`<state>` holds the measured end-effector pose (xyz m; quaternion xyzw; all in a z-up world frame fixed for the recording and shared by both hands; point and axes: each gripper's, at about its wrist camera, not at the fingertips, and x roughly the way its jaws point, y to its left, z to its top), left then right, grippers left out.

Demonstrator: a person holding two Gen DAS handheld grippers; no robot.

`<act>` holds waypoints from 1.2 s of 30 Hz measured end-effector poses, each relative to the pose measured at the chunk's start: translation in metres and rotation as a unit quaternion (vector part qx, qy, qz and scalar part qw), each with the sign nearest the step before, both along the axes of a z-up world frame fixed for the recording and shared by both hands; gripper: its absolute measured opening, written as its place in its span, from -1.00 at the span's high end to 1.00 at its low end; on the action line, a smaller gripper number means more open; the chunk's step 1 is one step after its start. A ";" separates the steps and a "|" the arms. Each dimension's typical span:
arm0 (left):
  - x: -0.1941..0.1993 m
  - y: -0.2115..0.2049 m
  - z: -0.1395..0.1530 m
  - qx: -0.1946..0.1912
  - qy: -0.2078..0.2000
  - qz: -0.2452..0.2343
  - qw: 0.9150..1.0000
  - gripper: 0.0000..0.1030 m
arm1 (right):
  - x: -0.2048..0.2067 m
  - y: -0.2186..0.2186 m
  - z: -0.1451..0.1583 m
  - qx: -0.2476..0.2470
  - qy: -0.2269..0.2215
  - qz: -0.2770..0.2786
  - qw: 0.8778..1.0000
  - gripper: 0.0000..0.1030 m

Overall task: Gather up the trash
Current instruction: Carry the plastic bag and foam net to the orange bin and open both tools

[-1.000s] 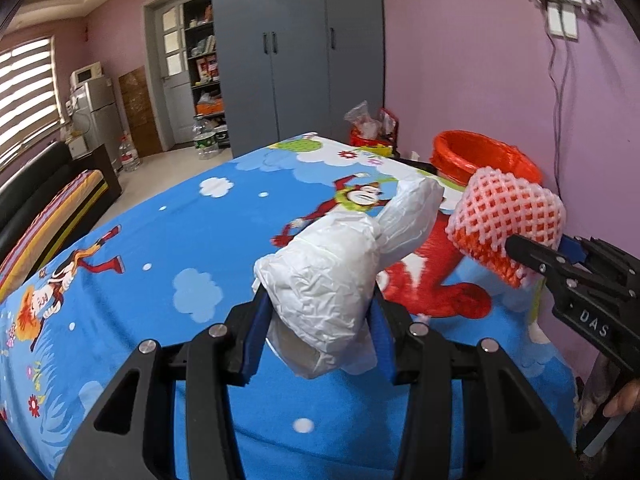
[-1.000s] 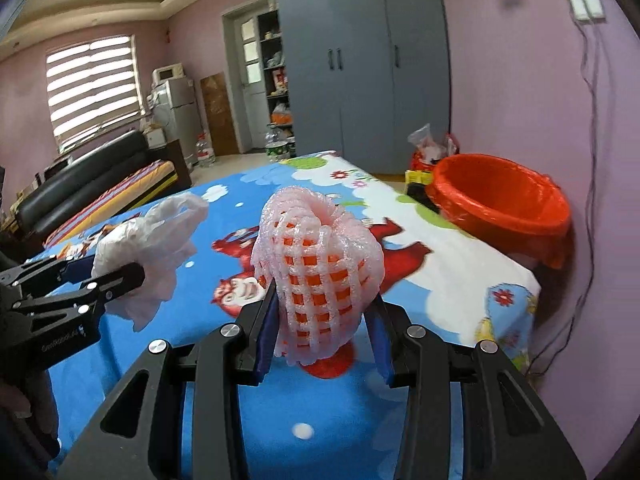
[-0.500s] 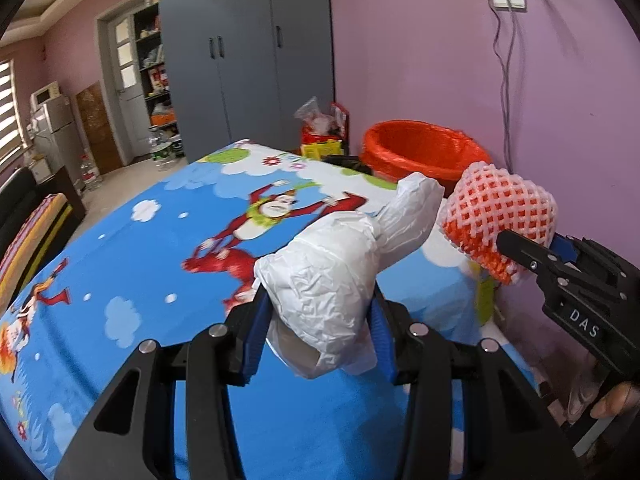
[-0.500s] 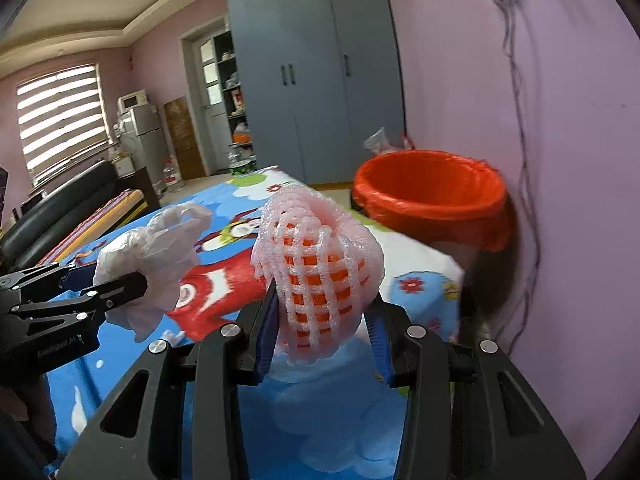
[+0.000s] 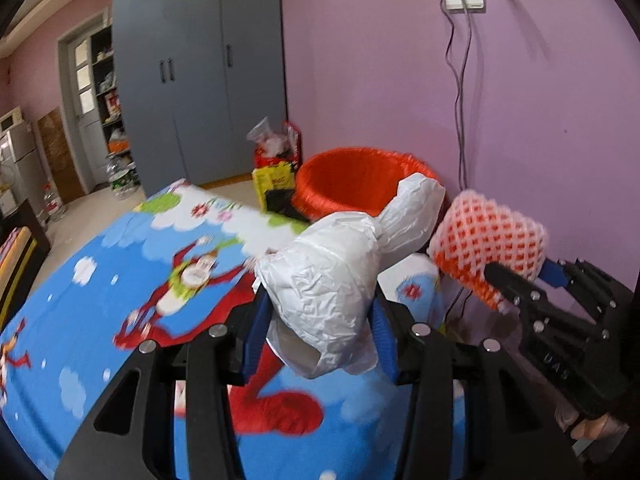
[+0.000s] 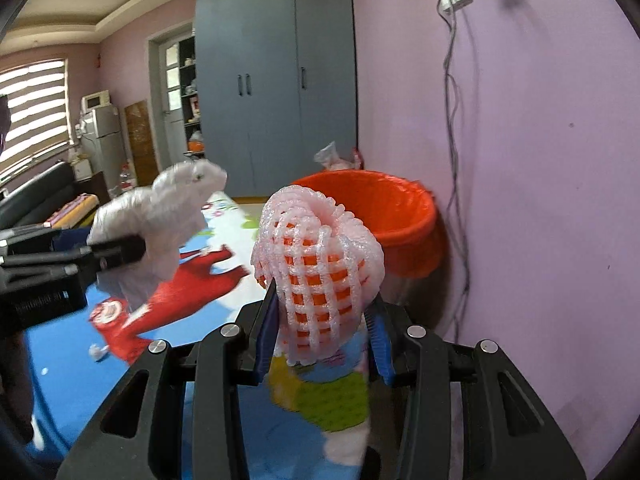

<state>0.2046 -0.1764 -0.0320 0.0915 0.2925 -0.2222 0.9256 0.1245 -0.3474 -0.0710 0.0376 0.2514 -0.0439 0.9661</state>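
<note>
With my left gripper [image 5: 318,328] clamped on the white plastic bag [image 5: 328,288] and my right gripper [image 6: 324,334] clamped on the foam net [image 6: 320,264], both above the bed [image 5: 120,280], the carry step is in hand; next, I judge, each must reach over the orange bin [image 6: 384,216] and release.

Your left gripper [image 5: 320,332] was matt black plastic with bright metal screws and blue pads, pinching a crinkled, thin white plastic bag [image 5: 332,292]. Your right gripper [image 6: 324,336], of the same make, gripped a pink foam net sleeve [image 6: 320,268], soft and ribbed. The bed [image 5: 120,280] wore smooth printed cloth; the orange bin [image 6: 384,216] was lined with glossy film.
</note>
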 end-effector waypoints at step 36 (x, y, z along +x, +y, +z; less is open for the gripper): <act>0.270 -0.138 0.035 -0.014 0.028 -0.050 0.998 -0.67 | 0.205 -0.114 -0.013 -0.007 -0.003 -0.040 0.999 -0.55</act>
